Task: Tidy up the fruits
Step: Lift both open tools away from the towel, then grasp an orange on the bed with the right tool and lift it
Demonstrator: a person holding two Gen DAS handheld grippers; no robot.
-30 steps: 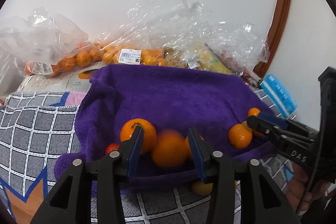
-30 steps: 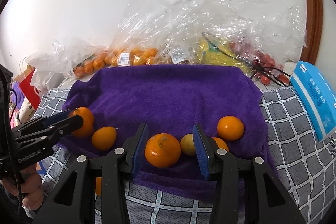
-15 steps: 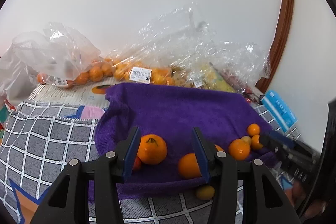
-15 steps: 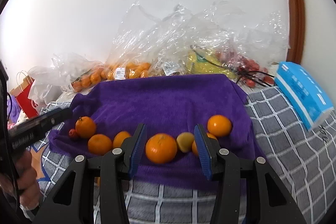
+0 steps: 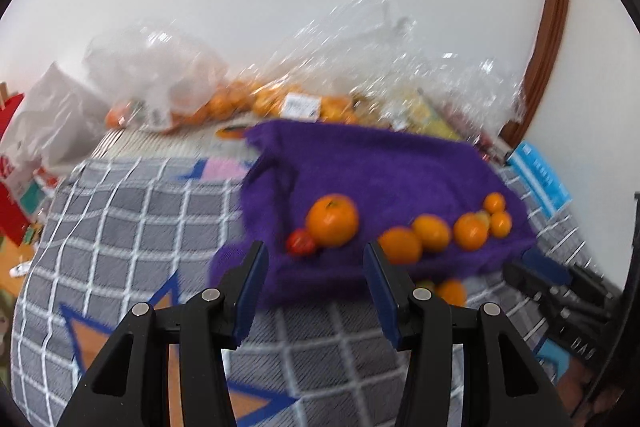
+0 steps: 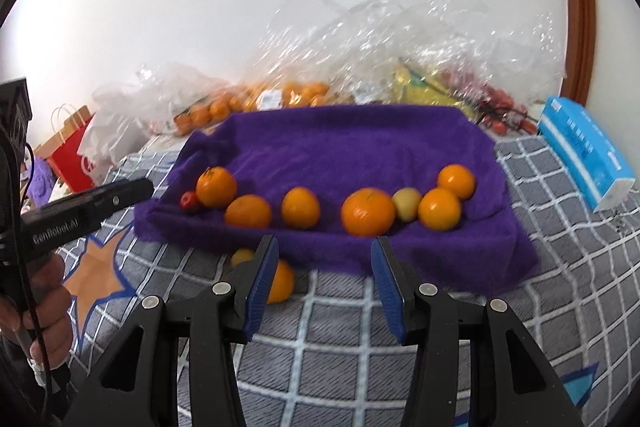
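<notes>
A purple towel (image 6: 344, 143) lies on the grey checked cover, with a row of oranges along its front. From the left the row holds a small red fruit (image 6: 189, 201), an orange with a stem (image 6: 216, 187), several more oranges, a big orange (image 6: 368, 211) and a pale yellow fruit (image 6: 407, 203). One orange (image 6: 282, 283) and a small yellow fruit (image 6: 241, 255) lie off the towel on the cover. My right gripper (image 6: 324, 259) is open and empty, just short of the towel's front edge. My left gripper (image 5: 316, 267) is also open and empty, below the stemmed orange (image 5: 332, 221).
Clear plastic bags (image 6: 360, 39) with more oranges and other fruit are piled against the wall behind the towel. A blue tissue pack (image 6: 584, 151) lies at the right. A red paper bag (image 6: 70, 155) stands at the left. A hand (image 6: 44, 303) holds the left gripper's handle.
Both grippers have drawn back from the row of fruit, which now lies ahead of the fingertips instead of between them. The left view has swung left, showing more checked cover.
</notes>
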